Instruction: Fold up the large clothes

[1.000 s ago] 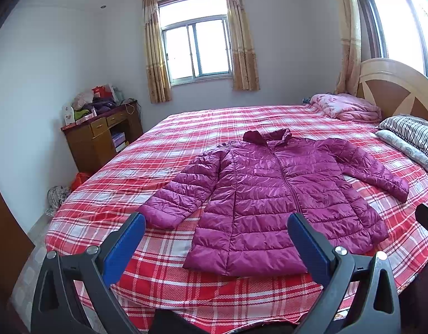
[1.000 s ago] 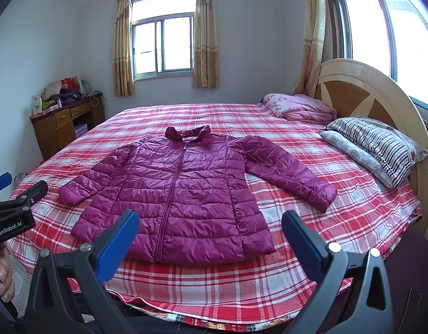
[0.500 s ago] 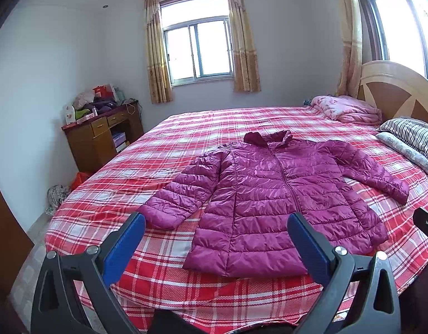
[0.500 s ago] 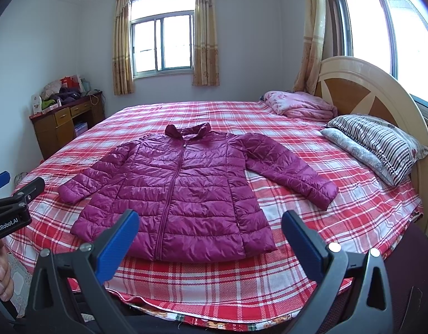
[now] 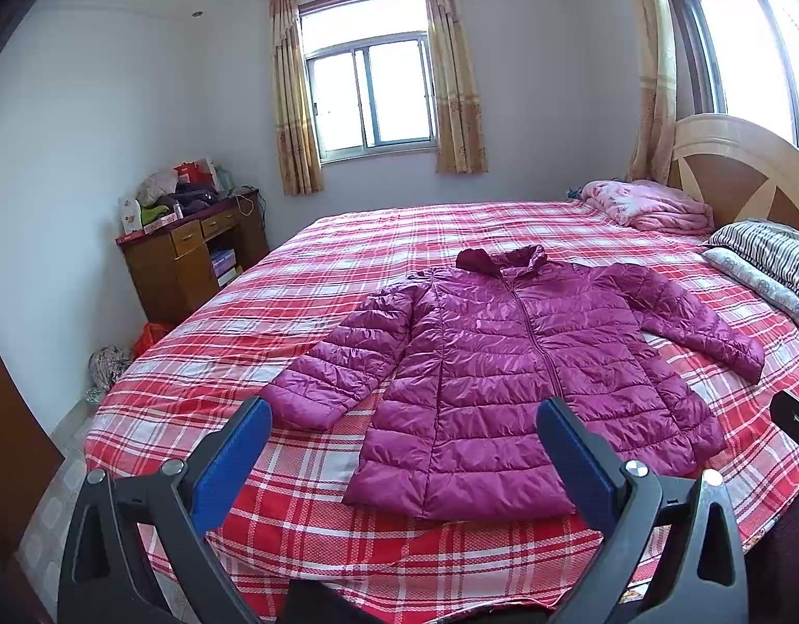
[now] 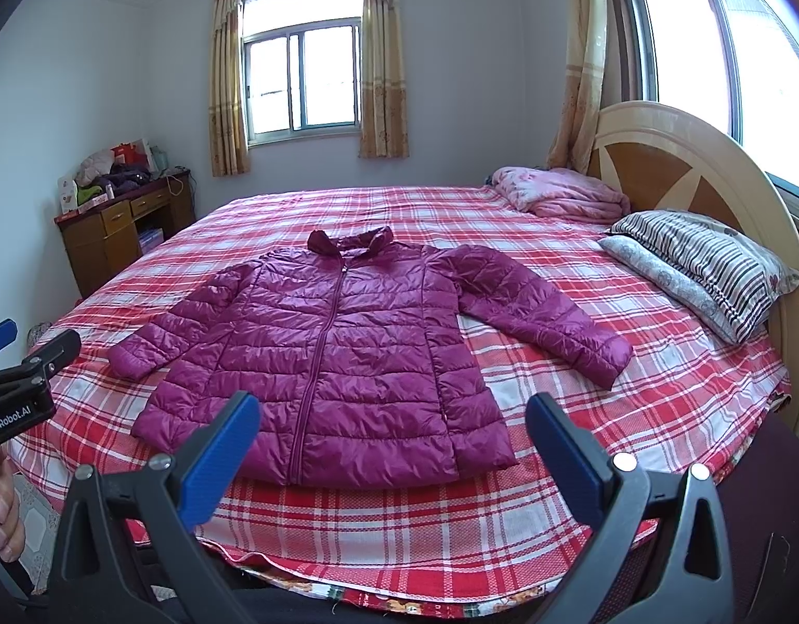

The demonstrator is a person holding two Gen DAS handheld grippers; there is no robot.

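A magenta quilted puffer jacket (image 5: 508, 364) (image 6: 337, 353) lies flat on the red plaid bed (image 5: 347, 270) (image 6: 607, 416), zipped, collar toward the window, both sleeves spread out. My left gripper (image 5: 404, 447) hovers open before the bed's near edge, facing the jacket's hem and left sleeve cuff (image 5: 305, 400), with nothing between its blue pads. My right gripper (image 6: 394, 442) also stands open and empty, in front of the hem; the right sleeve cuff (image 6: 602, 359) lies further right. The left gripper's body (image 6: 20, 385) shows at the left edge of the right wrist view, held by a hand (image 6: 4, 509).
A folded pink blanket (image 6: 560, 197) and striped pillows (image 6: 706, 265) lie by the wooden headboard (image 6: 680, 166) at right. A cluttered wooden desk (image 5: 191, 255) stands against the left wall. Bags sit on the floor (image 5: 108, 364) beside the bed. Curtained windows are behind.
Both views have shifted only slightly; the jacket sits a little lower in frame. The jacket lies as before and both grippers stay open.
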